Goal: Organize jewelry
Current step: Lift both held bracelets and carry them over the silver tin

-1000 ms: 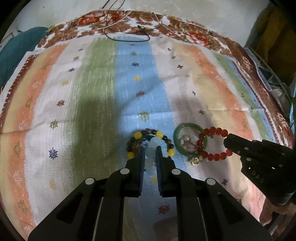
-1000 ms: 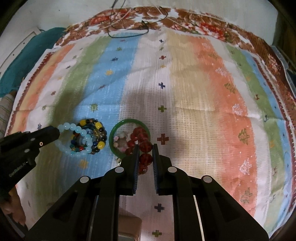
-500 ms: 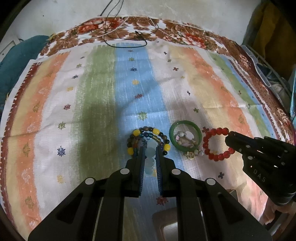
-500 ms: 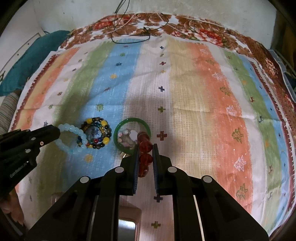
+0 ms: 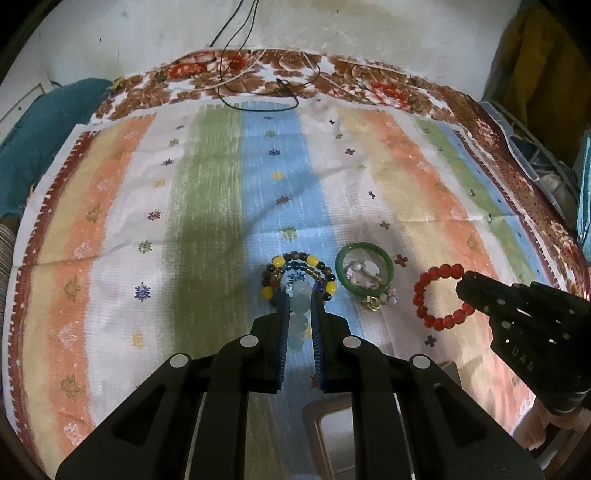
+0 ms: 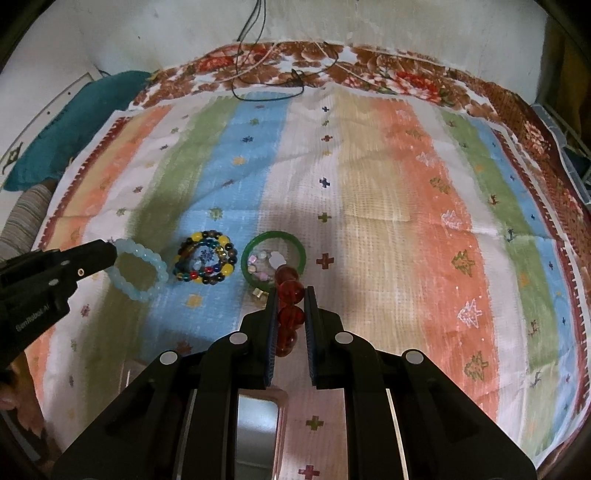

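— Both bracelets came up off the striped woven cloth point(image 5: 207, 192) since a second ago: my left gripper point(image 5: 297, 301) clenched the pale blue bead bracelet point(image 6: 138, 271), my right gripper point(image 6: 290, 299) the red glass bead bracelet point(image 5: 439, 297).

— Room to move?

— Plenty. Far and right stripes lay bare; the multicoloured bead bracelet point(image 5: 299, 275) and green bangle point(image 5: 364, 271) stayed down between us.

Striped cloth point(image 5: 207, 206) over floral bedspread point(image 5: 369, 88); pale wall point(image 5: 332, 26) behind.
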Available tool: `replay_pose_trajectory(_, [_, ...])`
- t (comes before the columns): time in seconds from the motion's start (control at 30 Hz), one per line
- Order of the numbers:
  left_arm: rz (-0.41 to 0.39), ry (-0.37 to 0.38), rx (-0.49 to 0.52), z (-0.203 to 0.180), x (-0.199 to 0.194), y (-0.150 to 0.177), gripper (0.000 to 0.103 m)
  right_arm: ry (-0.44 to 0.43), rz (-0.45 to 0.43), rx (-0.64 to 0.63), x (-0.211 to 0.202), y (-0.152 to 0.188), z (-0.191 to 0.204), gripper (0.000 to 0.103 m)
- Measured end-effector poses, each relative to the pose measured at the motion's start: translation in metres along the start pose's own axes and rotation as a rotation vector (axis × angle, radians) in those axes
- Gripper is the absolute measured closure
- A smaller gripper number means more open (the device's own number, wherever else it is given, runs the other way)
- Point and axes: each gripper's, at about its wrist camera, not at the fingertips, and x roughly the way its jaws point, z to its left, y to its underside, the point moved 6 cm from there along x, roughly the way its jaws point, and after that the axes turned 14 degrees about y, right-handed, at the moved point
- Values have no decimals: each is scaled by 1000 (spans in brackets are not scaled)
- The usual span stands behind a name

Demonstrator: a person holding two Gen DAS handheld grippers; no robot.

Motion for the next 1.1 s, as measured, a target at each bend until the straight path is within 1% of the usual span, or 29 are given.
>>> replay_pose_trajectory(0.3, [-45, 18, 26, -17, -24, 3, 92, -13, -54, -2, -27, 4, -2, 89])
replay_pose_trajectory(0.43, [-70, 32, 58, -30, -36, 6, 92, -67, -76, 20, -39, 7, -4, 89])
replay_pose_trajectory(0.63, [-84, 54, 77, -46, -50, 15, 92, -75, -96, 13, -51, 15, -6, 89])
replay_pose_trajectory(0.83, [-103, 77, 90, -57, -66, 26, 92, -60, -133, 8, -68, 23, -8, 89])
replay_pose_trajectory(1.1, [-123, 81, 107, -68, -80, 37, 92, -71, -151, 5, -83, 35, -9, 89])
